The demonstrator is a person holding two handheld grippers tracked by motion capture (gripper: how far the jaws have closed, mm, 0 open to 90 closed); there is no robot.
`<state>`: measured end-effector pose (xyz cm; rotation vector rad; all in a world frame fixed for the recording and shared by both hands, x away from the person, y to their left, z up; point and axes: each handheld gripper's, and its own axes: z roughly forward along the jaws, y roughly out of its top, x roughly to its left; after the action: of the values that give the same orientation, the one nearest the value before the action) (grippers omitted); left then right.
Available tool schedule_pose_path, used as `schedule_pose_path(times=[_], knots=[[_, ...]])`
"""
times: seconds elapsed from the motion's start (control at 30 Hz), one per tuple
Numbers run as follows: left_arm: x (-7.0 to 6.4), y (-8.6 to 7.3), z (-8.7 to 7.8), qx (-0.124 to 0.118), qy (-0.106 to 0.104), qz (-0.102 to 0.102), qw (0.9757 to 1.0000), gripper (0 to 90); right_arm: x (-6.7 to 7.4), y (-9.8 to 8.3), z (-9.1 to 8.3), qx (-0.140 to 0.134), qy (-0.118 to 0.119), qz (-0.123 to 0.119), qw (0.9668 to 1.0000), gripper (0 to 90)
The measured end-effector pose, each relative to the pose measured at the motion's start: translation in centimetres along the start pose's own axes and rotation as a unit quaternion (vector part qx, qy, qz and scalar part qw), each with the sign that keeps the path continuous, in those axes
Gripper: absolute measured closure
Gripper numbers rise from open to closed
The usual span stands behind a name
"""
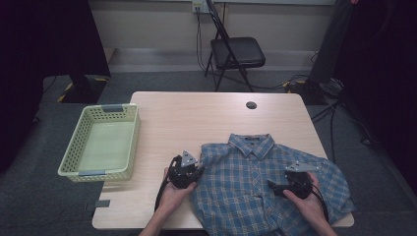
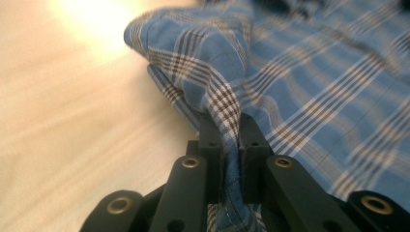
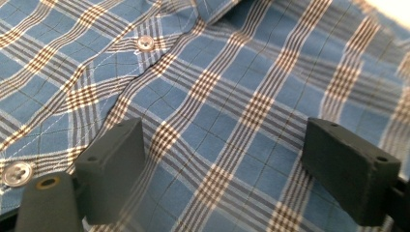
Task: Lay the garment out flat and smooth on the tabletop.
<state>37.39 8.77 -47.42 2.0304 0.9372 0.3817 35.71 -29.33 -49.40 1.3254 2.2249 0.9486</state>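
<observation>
The blue, brown and white plaid button-up cotton shirt (image 1: 268, 182) lies spread face up on the near right part of the light wooden counter (image 1: 196, 118), collar pointing away from the person, its lower hem and right side hanging slightly over the counter's near edge.

At the shirt's left edge, the left gripper (image 1: 193, 170) sits in the person's left hand (image 1: 172, 194). In the left gripper view its 2 black jaws are pressed together on a raised fold of the shirt's fabric (image 2: 212, 92), the cloth pinched between the pads and bunching up above them; bare counter (image 2: 72, 121) lies to the left of that fold.

On the shirt's right half, the right gripper (image 1: 276, 187) is held in the right hand (image 1: 307, 199) just above the cloth. In the right gripper view its jaws stand spread wide apart, flat plaid fabric (image 3: 217, 121) between them and nothing clamped. 2 small white buttons (image 3: 145, 42) show on the shirt's front placket to the left of those jaws.

Left of the shirt, well apart from it, a pale green perforated plastic basket (image 1: 74, 142) stands at the counter's left edge.

Beyond the shirt's collar, a small round black cap (image 1: 251, 105) sits in the counter's far part. Behind the counter, a black folding chair (image 1: 233, 51) stands on the grey floor by the wall.
</observation>
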Motion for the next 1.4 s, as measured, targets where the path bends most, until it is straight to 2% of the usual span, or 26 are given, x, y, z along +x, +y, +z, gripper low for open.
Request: schedule_pose_path(times=[0.07,0.13,0.23,0.27,0.3,0.4,0.43,0.53,0.57,0.6,0.63,0.67,0.7,0.73,0.8,0.83,0.87,0.93,1.0,1.03,1.07,1.13,1.23,1.27,1.3,1.4], knots=[[-1.2,1.1,-0.4,-0.017,-0.009,0.021,0.9996,85.4,0.1,0.0,0.1,-0.001,-0.003,-0.005,1.0000,13.3],[-1.8,1.5,-0.3,-0.022,-0.013,0.025,0.9994,85.6,0.1,-0.1,0.1,-0.002,-0.003,-0.006,1.0000,13.4],[-4.0,3.3,0.4,-0.033,-0.027,0.047,0.9980,85.6,0.1,-0.1,0.1,-0.005,-0.003,0.000,1.0000,13.4],[-4.9,3.9,0.8,-0.035,-0.034,0.053,0.9974,85.6,0.1,-0.1,0.1,-0.006,-0.002,0.000,1.0000,13.4],[-6.5,4.9,1.7,-0.039,-0.042,0.065,0.9963,85.5,0.1,-0.1,0.1,-0.006,-0.001,0.001,1.0000,13.4],[-9.5,6.1,3.7,-0.031,-0.035,0.098,0.9941,85.1,0.0,-0.1,0.1,-0.001,0.006,-0.010,0.9999,13.0],[-9.5,6.1,3.7,-0.031,-0.035,0.098,0.9941,84.9,0.0,-0.1,0.1,-0.001,0.006,-0.010,0.9999,13.0],[-12.3,6.5,6.4,-0.007,-0.062,0.110,0.9920,83.9,-0.1,-0.1,-0.1,0.004,0.012,-0.012,0.9998,13.1],[-13.2,6.3,7.4,0.004,-0.065,0.121,0.9906,82.6,-0.2,-0.1,-0.1,0.007,0.013,-0.015,0.9998,13.7],[-14.3,5.8,9.1,0.037,-0.072,0.135,0.9875,78.5,-0.5,-0.1,-0.4,0.011,0.011,0.002,0.9999,16.7],[-14.9,5.3,10.3,0.055,-0.074,0.145,0.9850,76.9,-0.6,-0.1,-0.5,0.010,0.011,0.006,0.9999,20.2],[-15.4,4.7,10.9,0.038,-0.072,0.154,0.9847,74.0,-0.9,-0.2,-0.9,-0.001,0.002,0.015,0.9999,23.0],[-15.7,4.4,11.1,0.023,-0.079,0.157,0.9842,67.2,-1.1,-0.2,-1.3,-0.022,-0.003,0.019,0.9996,22.0],[-15.7,4.3,11.2,0.021,-0.092,0.155,0.9834,59.0,-1.4,-0.2,-1.7,-0.035,-0.007,0.023,0.9991,22.0],[-15.2,4.2,10.7,0.018,-0.111,0.148,0.9826,50.6,-1.9,-0.2,-2.2,-0.053,-0.015,0.042,0.9976,22.1],[-14.9,4.2,10.4,0.016,-0.121,0.141,0.9824,47.2,-2.1,-0.3,-2.2,-0.053,-0.010,0.047,0.9975,22.1],[-14.6,4.1,9.8,0.013,-0.123,0.135,0.9831,43.6,-2.2,-0.3,-2.1,-0.050,-0.015,0.047,0.9975,22.5],[-13.7,4.0,8.4,-0.010,-0.143,0.115,0.9829,39.0,-2.3,-0.3,-1.9,-0.046,-0.017,0.053,0.9974,22.8],[-12.6,4.2,6.9,-0.018,-0.141,0.108,0.9839,38.3,-2.2,-0.3,-1.9,-0.050,-0.024,0.052,0.9971,23.6],[-12.0,4.3,6.2,-0.022,-0.147,0.099,0.9839,36.4,-2.1,-0.2,-1.8,-0.052,-0.025,0.052,0.9970,23.6],[-11.3,4.4,5.5,-0.028,-0.146,0.092,0.9845,36.6,-2.1,-0.2,-1.8,-0.052,-0.024,0.051,0.9971,23.6],[-9.7,4.4,4.1,-0.047,-0.130,0.078,0.9874,36.8,-2.0,-0.2,-1.6,-0.048,-0.022,0.048,0.9974,23.6],[-7.0,4.6,3.2,-0.068,-0.083,0.039,0.9935,38.9,-1.7,-0.2,-1.4,-0.041,-0.020,0.042,0.9981,23.6],[-6.3,4.7,3.2,-0.066,-0.069,0.034,0.9949,40.0,-1.7,-0.2,-1.3,-0.038,-0.019,0.042,0.9982,23.6],[-5.6,4.8,3.5,-0.061,-0.064,0.028,0.9957,40.6,-1.6,-0.2,-1.2,-0.036,-0.018,0.041,0.9983,23.6],[-4.0,4.7,5.4,-0.027,-0.080,0.010,0.9964,38.4,-1.4,-0.2,-1.0,-0.033,-0.016,0.038,0.9986,23.6]])
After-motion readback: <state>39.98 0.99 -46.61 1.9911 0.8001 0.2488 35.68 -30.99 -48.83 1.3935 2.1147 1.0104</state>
